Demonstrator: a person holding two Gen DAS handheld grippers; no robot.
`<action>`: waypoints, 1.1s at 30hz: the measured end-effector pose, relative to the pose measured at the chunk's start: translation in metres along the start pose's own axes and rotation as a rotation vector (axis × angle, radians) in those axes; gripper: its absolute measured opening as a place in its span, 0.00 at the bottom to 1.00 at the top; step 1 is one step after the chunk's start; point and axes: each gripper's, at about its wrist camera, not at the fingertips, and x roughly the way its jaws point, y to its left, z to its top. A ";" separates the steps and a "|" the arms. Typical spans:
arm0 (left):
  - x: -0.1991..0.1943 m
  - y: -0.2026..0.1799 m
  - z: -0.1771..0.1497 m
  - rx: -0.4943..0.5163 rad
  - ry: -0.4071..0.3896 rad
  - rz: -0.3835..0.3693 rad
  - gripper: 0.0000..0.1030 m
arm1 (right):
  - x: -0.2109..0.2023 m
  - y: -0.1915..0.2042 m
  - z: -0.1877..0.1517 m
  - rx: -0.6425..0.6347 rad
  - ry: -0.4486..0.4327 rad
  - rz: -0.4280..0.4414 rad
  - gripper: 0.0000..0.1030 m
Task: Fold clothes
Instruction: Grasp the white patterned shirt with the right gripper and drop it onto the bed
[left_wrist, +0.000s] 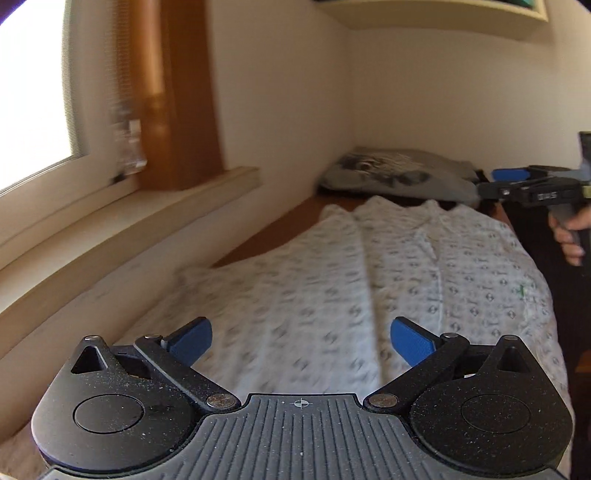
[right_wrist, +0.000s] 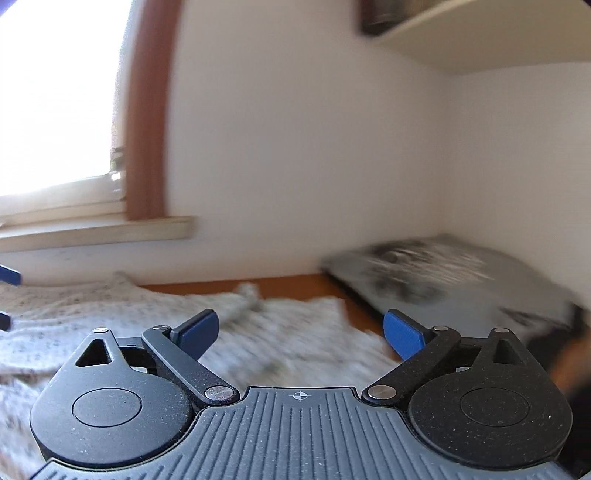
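Note:
A white garment with a small grey print (left_wrist: 388, 280) lies spread along the wooden table, a long crease running down its middle. My left gripper (left_wrist: 301, 341) hovers over its near end, open, nothing between the blue pads. The right gripper (left_wrist: 517, 184) shows at the right edge of the left wrist view, held by a hand (left_wrist: 570, 236) beside the garment's far end. In the right wrist view the right gripper (right_wrist: 299, 334) is open above the white garment (right_wrist: 147, 325), with nothing held. Blue fingertips of the left gripper (right_wrist: 9, 275) peek in at the left edge.
A folded grey printed garment (left_wrist: 399, 177) lies in the far corner against the wall, also seen blurred (right_wrist: 443, 273) in the right wrist view. A window sill (left_wrist: 129, 221) runs along the left wall. Brown table (left_wrist: 280, 225) shows between garment and wall. A shelf (left_wrist: 424, 18) hangs overhead.

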 end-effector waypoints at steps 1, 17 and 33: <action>0.011 -0.005 -0.001 0.010 0.008 -0.015 1.00 | -0.012 -0.005 -0.009 0.024 0.011 -0.026 0.93; 0.060 0.017 -0.024 -0.134 0.125 -0.159 1.00 | -0.082 0.016 -0.209 0.192 0.396 -0.085 0.91; 0.060 0.013 -0.022 -0.105 0.135 -0.142 1.00 | -0.039 -0.001 -0.280 0.458 0.368 -0.131 0.07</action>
